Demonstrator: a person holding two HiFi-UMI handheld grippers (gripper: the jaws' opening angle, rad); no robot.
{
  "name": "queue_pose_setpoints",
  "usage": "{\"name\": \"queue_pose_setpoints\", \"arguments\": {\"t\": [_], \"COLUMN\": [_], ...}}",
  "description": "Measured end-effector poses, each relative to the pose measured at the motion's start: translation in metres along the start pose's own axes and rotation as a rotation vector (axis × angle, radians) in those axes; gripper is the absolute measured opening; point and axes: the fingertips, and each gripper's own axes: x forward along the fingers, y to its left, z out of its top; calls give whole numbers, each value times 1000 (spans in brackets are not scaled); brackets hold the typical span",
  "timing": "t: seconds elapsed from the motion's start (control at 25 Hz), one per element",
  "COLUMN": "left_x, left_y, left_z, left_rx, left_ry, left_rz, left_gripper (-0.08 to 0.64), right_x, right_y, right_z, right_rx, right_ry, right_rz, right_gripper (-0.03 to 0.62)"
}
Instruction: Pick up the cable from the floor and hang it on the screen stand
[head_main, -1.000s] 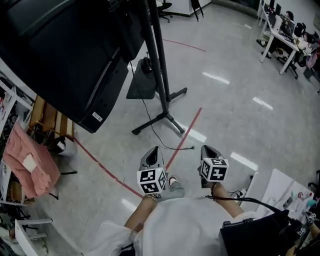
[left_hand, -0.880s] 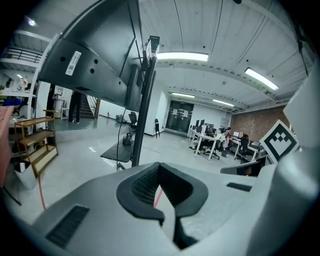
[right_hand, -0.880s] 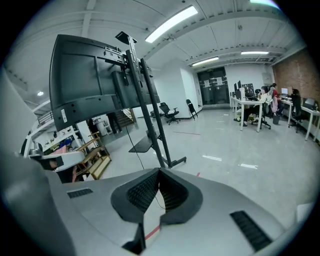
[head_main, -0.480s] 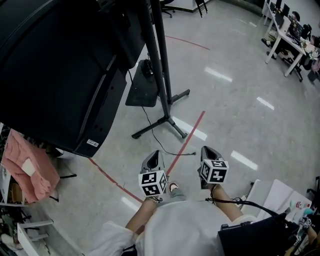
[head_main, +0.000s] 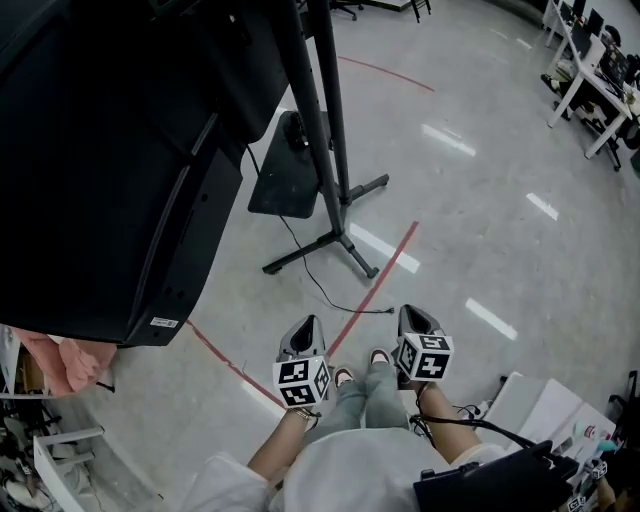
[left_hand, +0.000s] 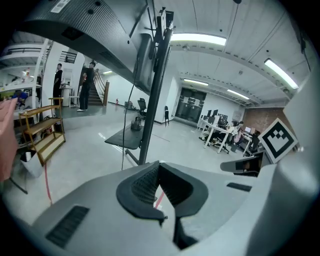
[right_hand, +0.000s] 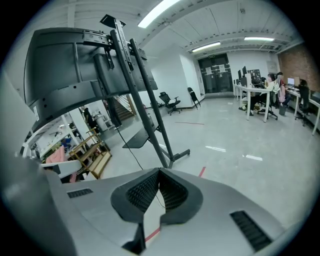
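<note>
Left tongs (head_main: 309, 321) and right tongs (head_main: 409, 312) pinched shut, empty, over open floor (head_main: 480, 240); cable (head_main: 322, 293) trailing from screen stand (head_main: 343, 170), free end seemingly pointing right across red tape (head_main: 383, 270).

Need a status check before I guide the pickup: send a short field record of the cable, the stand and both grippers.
cable: lying on the floor, loose end by the red tape line, ahead of both grippers
screen stand: upright beyond the cable, screen mounted on it
left gripper: jaws together, nothing between them
right gripper: jaws together, nothing between them
task state: cable not yet picked up
</note>
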Motion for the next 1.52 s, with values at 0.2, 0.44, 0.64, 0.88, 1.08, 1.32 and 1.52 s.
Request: {"name": "queue_pose_setpoints", "arguments": {"t": [0.2, 0.44, 0.64, 0.88, 1.08, 1.32, 1.52], "left_x": [24, 72, 130, 206, 284, 358, 382], "left_y": [12, 36, 80, 139, 201, 251, 262], "left_z": [-31, -86, -160, -277, -387, -486, -529], "left_rx": [-52, -50, -42, -46, -24, -56, -80], "left_ry": [36, 54, 42, 21, -6, -24, -9], "left_rz": [38, 63, 85, 120, 146, 163, 139], "left_gripper": [3, 2, 3, 3, 3, 3, 3], "right_x": [49, 120, 203, 318, 428, 521, 545], "right_y": [-5, -23, -34, -52, -78, -86, -73], "right_z": [-19, -64, -136, -246, -340, -435, -478], "right_rx": [-45, -98, -209, -354, -402, -414, -463], "right_ry": [44, 66, 79, 122, 127, 150, 176], "right_rz": [64, 139, 192, 337, 410, 482, 557], "right_gripper": [17, 18, 18, 20, 20, 21, 21]}}
